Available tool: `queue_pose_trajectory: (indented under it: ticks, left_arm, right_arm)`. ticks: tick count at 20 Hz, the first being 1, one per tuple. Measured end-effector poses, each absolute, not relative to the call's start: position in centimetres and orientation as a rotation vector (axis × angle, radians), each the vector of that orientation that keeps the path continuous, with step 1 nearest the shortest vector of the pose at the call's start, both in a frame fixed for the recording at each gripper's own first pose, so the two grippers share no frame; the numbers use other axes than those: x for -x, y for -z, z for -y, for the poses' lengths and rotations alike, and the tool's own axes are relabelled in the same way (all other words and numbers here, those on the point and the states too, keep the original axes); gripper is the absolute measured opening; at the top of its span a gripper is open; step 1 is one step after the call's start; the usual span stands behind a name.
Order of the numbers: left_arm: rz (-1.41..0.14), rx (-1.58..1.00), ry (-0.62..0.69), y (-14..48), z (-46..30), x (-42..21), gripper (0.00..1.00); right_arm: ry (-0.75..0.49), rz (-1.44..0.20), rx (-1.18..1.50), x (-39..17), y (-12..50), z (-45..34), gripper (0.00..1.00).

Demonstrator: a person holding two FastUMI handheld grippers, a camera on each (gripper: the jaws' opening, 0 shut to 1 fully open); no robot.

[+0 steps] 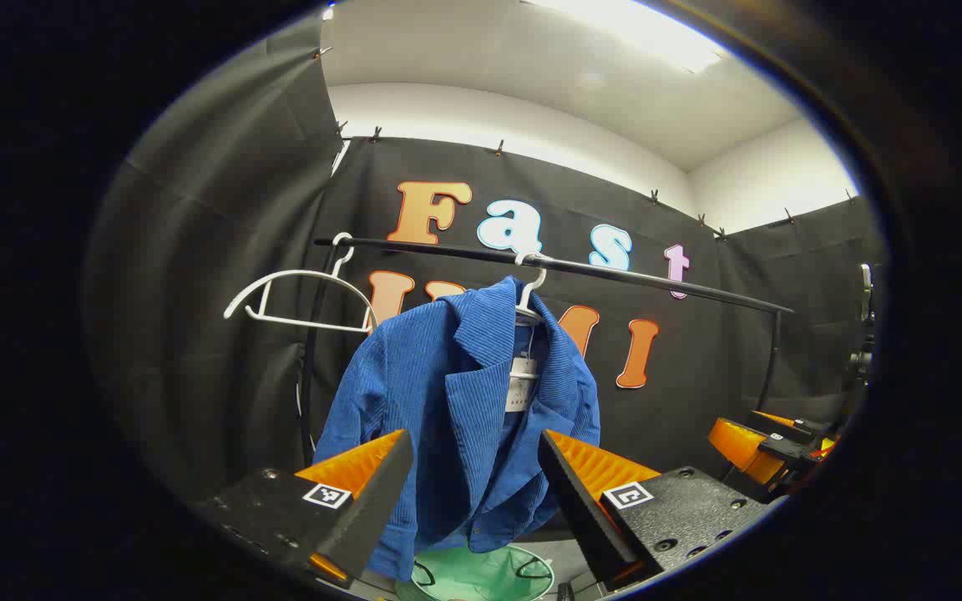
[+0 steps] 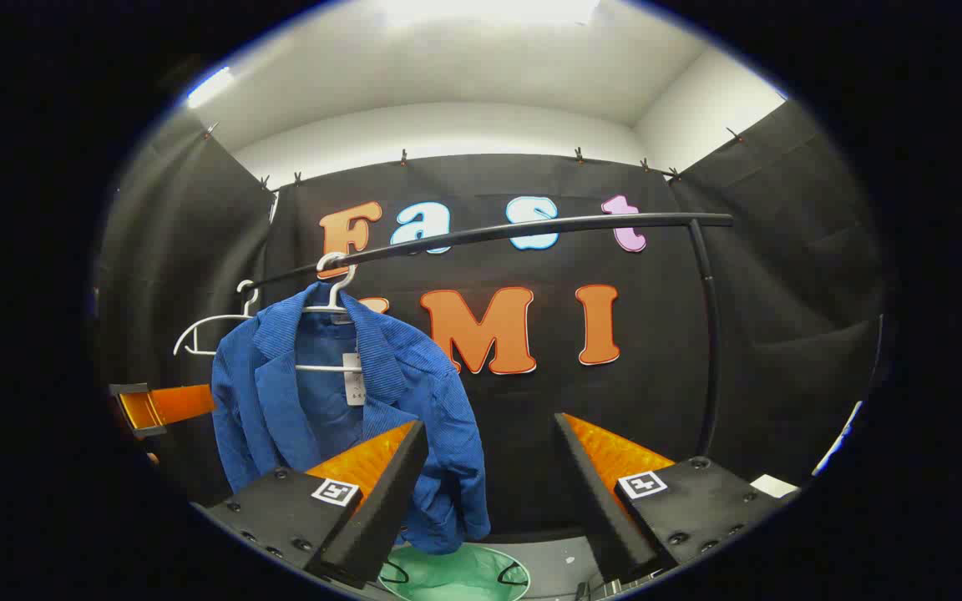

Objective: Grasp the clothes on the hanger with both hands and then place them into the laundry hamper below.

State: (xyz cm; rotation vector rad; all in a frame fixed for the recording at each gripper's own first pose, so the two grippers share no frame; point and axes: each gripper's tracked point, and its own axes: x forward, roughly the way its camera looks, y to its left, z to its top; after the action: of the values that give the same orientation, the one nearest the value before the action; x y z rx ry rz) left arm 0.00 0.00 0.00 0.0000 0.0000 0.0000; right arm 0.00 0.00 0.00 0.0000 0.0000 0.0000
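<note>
Two hangers on one black rail (image 1: 615, 274), seen from the left gripper view: rail running across in front of the cloth wall, sloping down toward the right, held up by a dark post at each end. Blue ribbed jacket (image 1: 456, 401) hung from the white hanger (image 1: 529, 294) near the rail's middle, lapels open, a pale tag at the collar, hem dropping low between the fingers. Mint-green hamper (image 1: 481, 576) directly below the jacket, mouth open, two thin dark loop handles at its rim. Second hanger (image 1: 297, 296), bare and white, hooked at the rail's left end, just beside the jacket's shoulder. Left gripper (image 1: 474, 484) spread wide, fingers apart and gripping nothing, jacket hem framed in the gap but not touched. Right gripper (image 1: 769, 446) low at the far right edge of that view, well apart from the jacket.

From the right gripper view: same rail (image 2: 523, 229) arching overhead, jacket (image 2: 347, 409) off to the left on its hanger (image 2: 332, 288), one sleeve hanging behind the left-hand finger. Hamper (image 2: 456, 578) at the bottom, under the jacket's hem. Bare hanger (image 2: 210, 330) farther left. Right gripper (image 2: 489, 484) also wide open, holding nothing, mostly dark cloth between its fingers. Left gripper (image 2: 151, 409) at the far left, beside the jacket's sleeve; contact could not be told.
</note>
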Motion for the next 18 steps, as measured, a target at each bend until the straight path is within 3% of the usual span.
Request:
queue_pose_trajectory:
  ticks: [4, 18]
  left_arm:
    - [0.005, 0.016, -0.005, -0.2, 0.1, 0.1, 0.92]
    - [-0.049, 0.015, -0.016, 1.4, 0.3, 0.0, 0.95]
  right_arm:
    - [-0.010, -0.002, -0.002, 0.0, 0.0, -0.1, 0.97]
    - [-0.080, -0.042, -0.032, -1.9, 1.7, -2.0, 0.97]
